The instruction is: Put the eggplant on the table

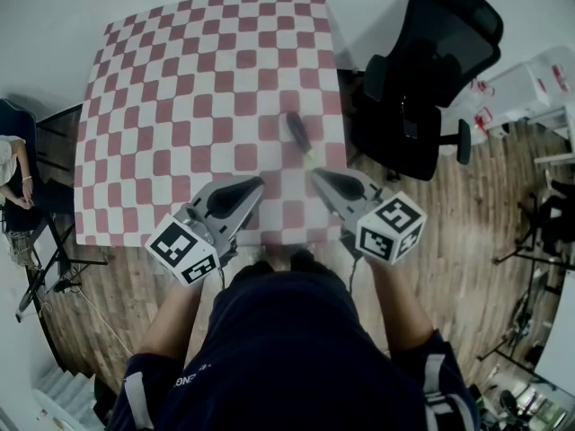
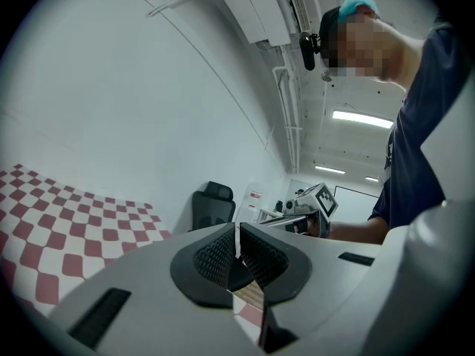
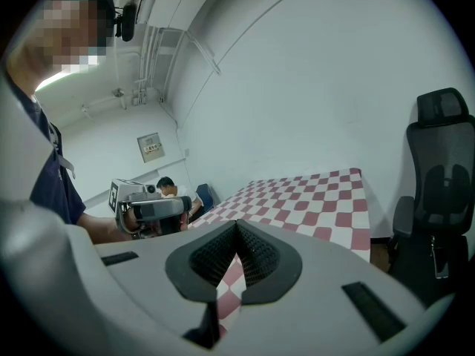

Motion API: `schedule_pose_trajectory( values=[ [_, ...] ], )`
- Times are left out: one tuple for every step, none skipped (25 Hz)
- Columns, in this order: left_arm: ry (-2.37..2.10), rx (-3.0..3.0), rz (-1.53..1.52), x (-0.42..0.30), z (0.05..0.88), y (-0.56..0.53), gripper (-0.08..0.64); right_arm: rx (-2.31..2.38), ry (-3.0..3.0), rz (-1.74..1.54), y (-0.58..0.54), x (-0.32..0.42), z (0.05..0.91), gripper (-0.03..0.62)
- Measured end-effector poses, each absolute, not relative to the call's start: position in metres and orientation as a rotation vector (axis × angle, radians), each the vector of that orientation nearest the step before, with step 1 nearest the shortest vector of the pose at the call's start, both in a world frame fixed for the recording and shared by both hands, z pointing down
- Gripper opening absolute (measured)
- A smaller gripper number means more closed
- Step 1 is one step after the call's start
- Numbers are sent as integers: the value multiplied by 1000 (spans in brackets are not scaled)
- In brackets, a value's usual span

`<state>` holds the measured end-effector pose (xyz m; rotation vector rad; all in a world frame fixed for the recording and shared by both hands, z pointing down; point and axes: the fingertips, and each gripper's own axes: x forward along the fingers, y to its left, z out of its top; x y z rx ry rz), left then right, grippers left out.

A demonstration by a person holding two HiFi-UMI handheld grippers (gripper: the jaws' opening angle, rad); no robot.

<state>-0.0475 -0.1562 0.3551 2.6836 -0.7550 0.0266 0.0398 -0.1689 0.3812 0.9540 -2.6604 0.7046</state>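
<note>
A dark eggplant [image 1: 296,134] with a green stem lies on the red-and-white checked table [image 1: 180,88], near its right front part. My right gripper [image 1: 316,176] is shut and empty, its tips just short of the stem end. My left gripper [image 1: 257,185] is also shut and empty, and it hovers over the table's front edge, left of the eggplant. In the left gripper view the jaws [image 2: 237,232] meet with nothing between them. The right gripper view shows the same for its jaws [image 3: 236,225]. Neither gripper view shows the eggplant.
A black office chair [image 1: 431,70] stands close to the table's right side. A seated person [image 1: 11,182] is at the far left, beyond the table's left edge. White shelving [image 1: 530,88] stands at the right, and wooden floor surrounds the table.
</note>
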Motion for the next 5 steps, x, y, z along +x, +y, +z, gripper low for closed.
schedule_pose_trajectory(
  values=[
    [-754,2683,27,-47,356,-157,40,953,-2654,709,-169,40,383,17],
    [-752,2682,27,-47,357,-157,40,952,-2649,713,-169,39,386,17],
    [-750,2681,28,-46,358,-157,40,950,-2645,718,-169,39,388,17],
    [-748,2681,28,-45,358,-158,40,949,-2642,722,-169,39,390,17],
    [-745,2680,28,-45,359,-158,40,948,-2638,726,-169,39,391,17]
  ],
)
